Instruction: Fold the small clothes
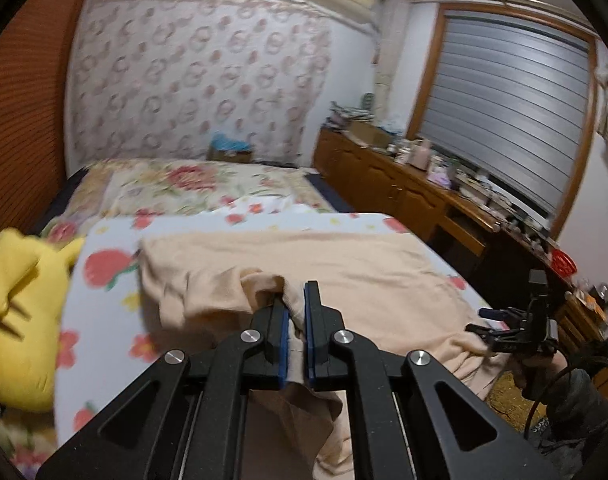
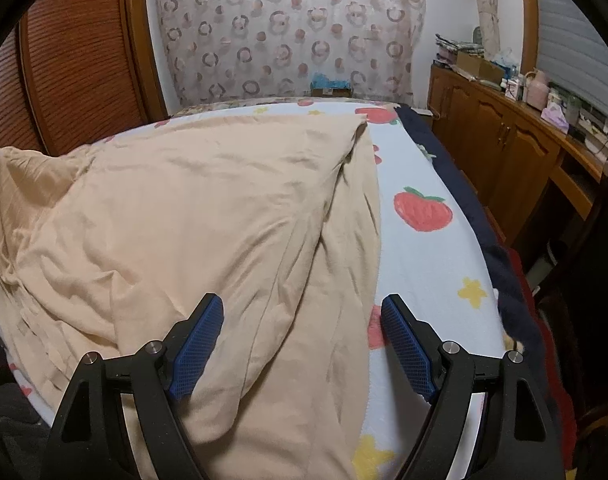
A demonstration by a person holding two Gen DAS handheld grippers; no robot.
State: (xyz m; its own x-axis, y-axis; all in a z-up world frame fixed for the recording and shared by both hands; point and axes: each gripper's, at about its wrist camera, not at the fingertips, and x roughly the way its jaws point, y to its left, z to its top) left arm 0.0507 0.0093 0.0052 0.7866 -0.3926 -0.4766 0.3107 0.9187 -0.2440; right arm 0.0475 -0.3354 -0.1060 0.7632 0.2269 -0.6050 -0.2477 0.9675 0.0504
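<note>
On strawberry blanket [image 2: 424,216], left gripper [image 1: 295,312] pinches peach garment [image 2: 208,208]; right gripper [image 2: 302,320] gapes above it.

A patterned curtain [image 2: 292,36] covers the back wall; wooden cabinets [image 2: 500,136] run beneath a shuttered window [image 1: 508,108].

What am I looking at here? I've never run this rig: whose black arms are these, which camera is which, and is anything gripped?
No robot: a person holds two handheld grippers, each with a fisheye camera looking along its fingers. In the left wrist view, the left gripper is shut on a fold of the peach garment, lifting it off the strawberry-print blanket. The right gripper shows at that picture's right edge. In the right wrist view, the right gripper is open, holding nothing, over the garment's edge. A yellow plush toy lies beside the blanket.
</note>
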